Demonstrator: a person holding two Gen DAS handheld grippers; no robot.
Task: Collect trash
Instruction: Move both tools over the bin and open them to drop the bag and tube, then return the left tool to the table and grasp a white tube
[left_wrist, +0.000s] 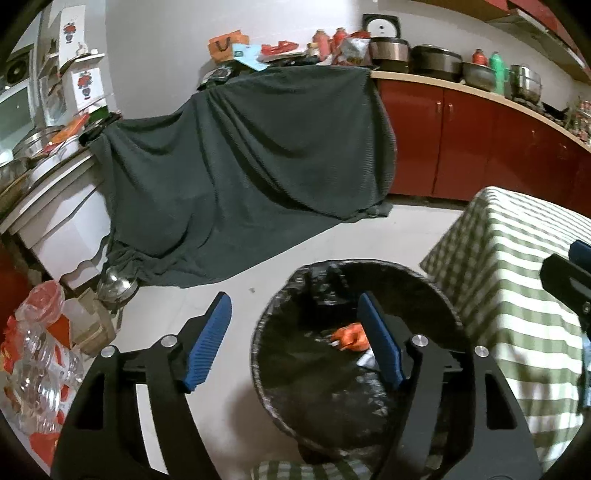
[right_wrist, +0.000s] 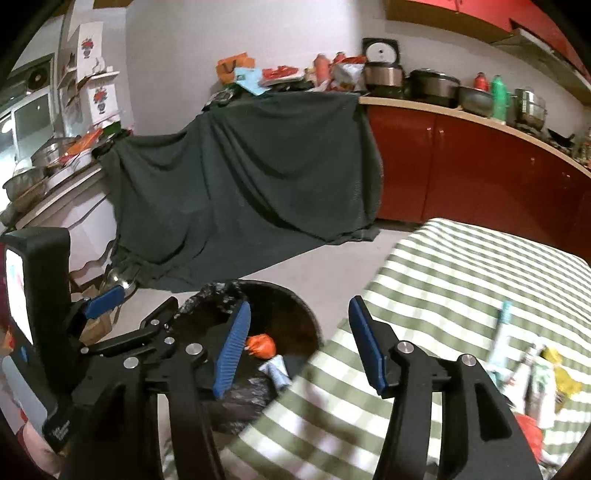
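A bin with a black liner stands on the floor beside a table with a green-and-white checked cloth. Inside lie a crumpled orange wrapper and a pale tube. My left gripper hangs open over the bin's left rim with nothing between its blue pads. My right gripper is open and empty, over the gap between the bin and the table edge. Several pieces of trash lie on the table at the right: a white-teal tube, a yellow wrapper, a red scrap.
A dark green cloth drapes over furniture behind the bin. Red cabinets with pots on top run along the right wall. Clear plastic bottles, a cardboard box and a steel bowl crowd the floor at the left.
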